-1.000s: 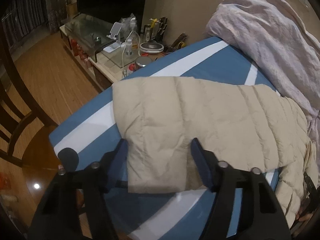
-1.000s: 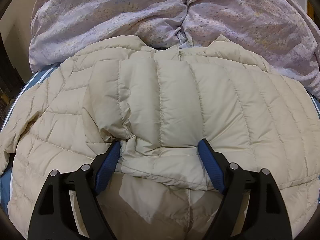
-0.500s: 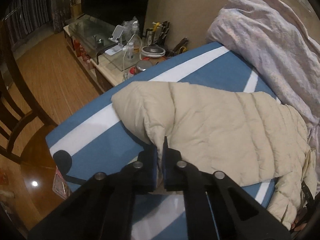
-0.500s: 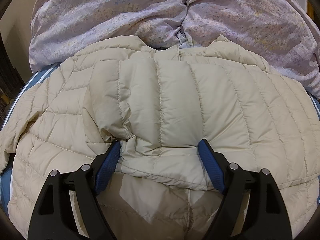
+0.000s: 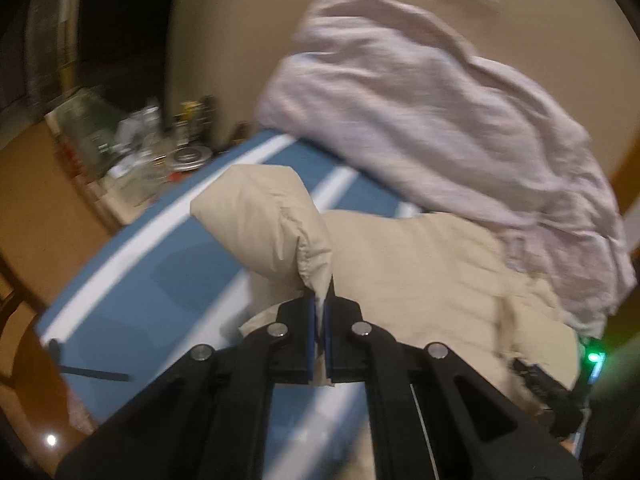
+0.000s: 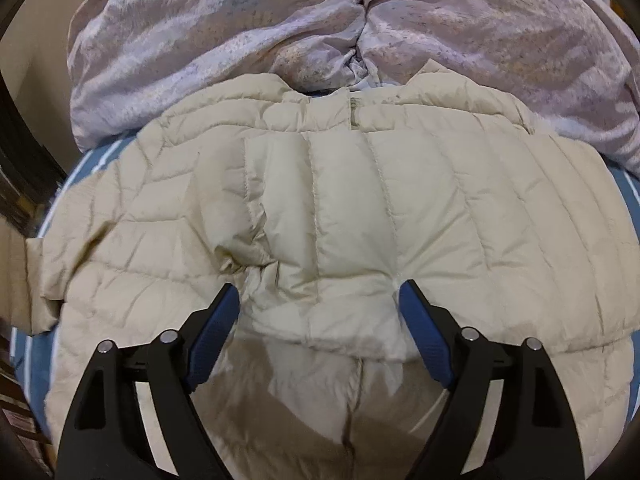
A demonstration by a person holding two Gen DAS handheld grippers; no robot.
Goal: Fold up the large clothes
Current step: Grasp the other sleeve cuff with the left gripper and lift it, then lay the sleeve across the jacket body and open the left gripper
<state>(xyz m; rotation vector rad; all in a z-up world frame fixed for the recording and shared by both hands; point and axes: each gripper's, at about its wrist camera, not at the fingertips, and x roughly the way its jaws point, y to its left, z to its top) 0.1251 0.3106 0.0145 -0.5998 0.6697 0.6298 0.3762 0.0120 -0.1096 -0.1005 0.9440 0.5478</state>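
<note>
A beige quilted down jacket (image 6: pixel 360 208) lies spread on a blue bed cover with white stripes (image 5: pixel 152 264). My left gripper (image 5: pixel 319 312) is shut on the cuff end of the jacket's sleeve (image 5: pixel 272 224), which is lifted off the cover and bunched toward the jacket body (image 5: pixel 420 280). My right gripper (image 6: pixel 320 308) is open, its blue-padded fingers (image 6: pixel 424 332) straddling a folded sleeve end that lies across the jacket's front. The view from the left wrist is blurred by motion.
A crumpled lilac duvet (image 6: pixel 280 40) is piled behind the jacket against the wall; it also shows in the left wrist view (image 5: pixel 440 120). A low cabinet with bottles and clutter (image 5: pixel 160 152) stands beyond the bed's left edge, over a wooden floor (image 5: pixel 36 208).
My left gripper closed on the sleeve's end, then lifted it and carried it right toward the jacket body. My right gripper stayed open and edged forward over the jacket.
</note>
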